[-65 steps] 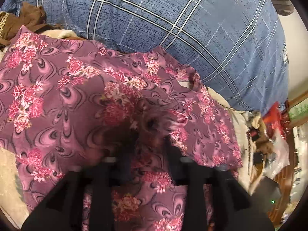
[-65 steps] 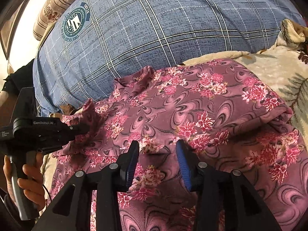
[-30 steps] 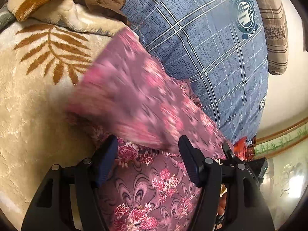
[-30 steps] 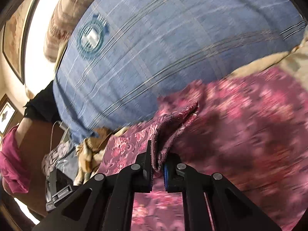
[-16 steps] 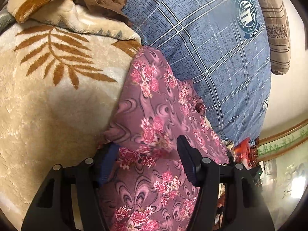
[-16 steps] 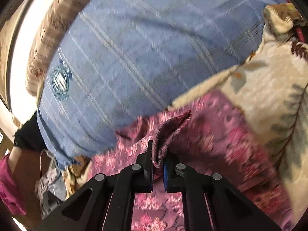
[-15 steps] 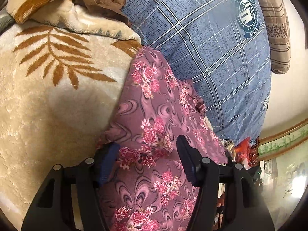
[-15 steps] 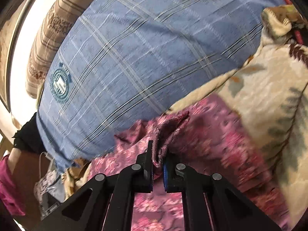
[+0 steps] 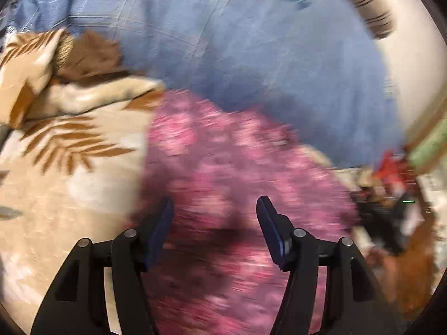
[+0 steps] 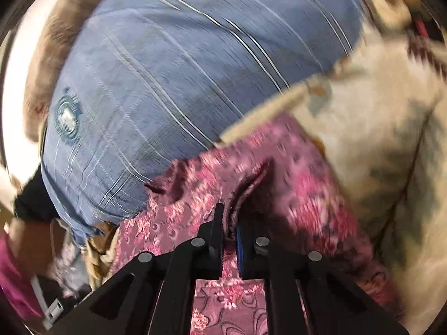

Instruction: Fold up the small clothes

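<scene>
A purple-maroon floral print fabric garment (image 9: 223, 173) is seen lying on a beige plush blanket with brown leaf pattern (image 9: 56, 167), its far edge next to a large blue plaid pillow with a round emblem (image 9: 237, 42). Both views are heavily motion-blurred.

Left tool (image 9: 213, 230): jaws are spread wide, nothing is held between them; the blue-padded fingers (image 9: 269, 223) are positioned over the near part of the garment, whether the cloth is touched cannot be told. The blanket is seen to the left of the garment, with a bunched brown cloth (image 9: 89, 55) on the blanket's far edge against the pillow. A cluttered area with red and dark items (image 9: 391, 184) is seen right of the garment, too blurred to be identified.

Right tool (image 10: 229, 223): jaws are nearly closed, a raised fold of the garment (image 10: 245, 184) is pinched between them and pulled up into a ridge running away from the tool. The rest of the garment (image 10: 293, 195) is spread on the blanket (image 10: 377, 139), just in front of the pillow (image 10: 167, 69). A striped brown cushion (image 10: 56, 42) is seen beyond the pillow
</scene>
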Demonstrator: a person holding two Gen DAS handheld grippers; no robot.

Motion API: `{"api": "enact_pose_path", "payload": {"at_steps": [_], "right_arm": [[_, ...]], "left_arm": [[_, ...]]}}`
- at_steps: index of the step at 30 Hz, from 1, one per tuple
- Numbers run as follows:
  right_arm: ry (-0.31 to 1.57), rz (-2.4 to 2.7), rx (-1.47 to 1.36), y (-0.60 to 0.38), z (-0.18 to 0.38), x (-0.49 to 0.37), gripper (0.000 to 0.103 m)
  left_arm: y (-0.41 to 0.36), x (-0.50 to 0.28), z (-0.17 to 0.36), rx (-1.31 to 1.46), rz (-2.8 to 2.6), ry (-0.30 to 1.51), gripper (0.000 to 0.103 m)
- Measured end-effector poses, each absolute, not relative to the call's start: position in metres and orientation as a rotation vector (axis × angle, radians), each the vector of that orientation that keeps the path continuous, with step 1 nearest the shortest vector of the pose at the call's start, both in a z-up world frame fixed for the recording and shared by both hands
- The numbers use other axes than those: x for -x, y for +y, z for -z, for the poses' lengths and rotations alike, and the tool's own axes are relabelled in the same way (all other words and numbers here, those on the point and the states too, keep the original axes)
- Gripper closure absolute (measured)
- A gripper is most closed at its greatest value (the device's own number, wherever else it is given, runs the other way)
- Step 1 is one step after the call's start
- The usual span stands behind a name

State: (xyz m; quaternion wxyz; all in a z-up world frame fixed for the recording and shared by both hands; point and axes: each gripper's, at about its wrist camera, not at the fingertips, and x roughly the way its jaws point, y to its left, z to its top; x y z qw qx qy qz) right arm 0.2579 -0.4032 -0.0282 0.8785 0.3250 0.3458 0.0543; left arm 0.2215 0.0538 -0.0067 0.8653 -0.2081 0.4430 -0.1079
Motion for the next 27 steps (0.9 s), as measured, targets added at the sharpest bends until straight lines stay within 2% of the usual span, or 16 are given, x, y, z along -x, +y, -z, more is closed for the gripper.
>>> {"api": "enact_pose_path", "payload": {"at_steps": [1,2,4,5,6,7,8,9,12,14,17,21,25,27], "right_arm": [[0.742,-0.094,-0.653,-0.402,0.031,-0.259,0.097],[0.793,-0.066,-0.615,-0.399,0.037,-0.263,0.097],[0.911,-0.032,-0.542,-0.393,0.051,-0.27,0.097],[0.874,-0.021,-0.524,-0.393,0.042,-0.262,0.094],[0.858,-0.01,-0.514,-0.392,0.035,-0.258,0.088],[0.821,-0.018,-0.515,-0.392,0.027,-0.251,0.088],[0.777,-0.052,-0.532,-0.392,0.021,-0.243,0.088],[0.762,-0.076,-0.54,-0.391,0.019,-0.238,0.088],[0.92,-0.042,-0.468,-0.383,0.044,-0.24,0.089],[0.877,-0.052,-0.469,-0.385,0.048,-0.234,0.091],[0.919,-0.042,-0.561,-0.39,0.044,-0.224,0.09],[0.962,-0.079,-0.524,-0.389,0.034,-0.194,0.085],[0.963,-0.101,-0.463,-0.398,0.022,-0.143,0.071],[0.956,-0.098,-0.412,-0.406,0.016,-0.114,0.068]], "left_arm": [[0.054,-0.23,0.02,0.432,0.205,0.99,0.045],[0.054,-0.233,0.028,0.429,0.197,1.017,0.053],[0.05,-0.229,0.019,0.378,0.197,0.997,0.053],[0.048,-0.227,0.013,0.373,0.22,0.987,0.053],[0.048,-0.223,0.01,0.374,0.241,0.968,0.049],[0.046,-0.221,0.008,0.37,0.249,0.958,0.046],[0.042,-0.221,0.008,0.356,0.25,0.958,0.036],[0.035,-0.221,0.013,0.315,0.243,0.977,0.033],[0.015,-0.222,0.026,0.179,0.196,1.018,0.034],[0.004,-0.217,0.022,0.104,0.175,1.022,0.033],[0.006,-0.204,0.019,0.138,0.222,1.076,0.033],[0.027,-0.17,0.003,0.163,0.242,1.098,0.033],[0.047,-0.129,-0.005,0.132,0.234,1.119,0.033],[0.061,-0.106,-0.003,0.155,0.245,1.143,0.033]]}}
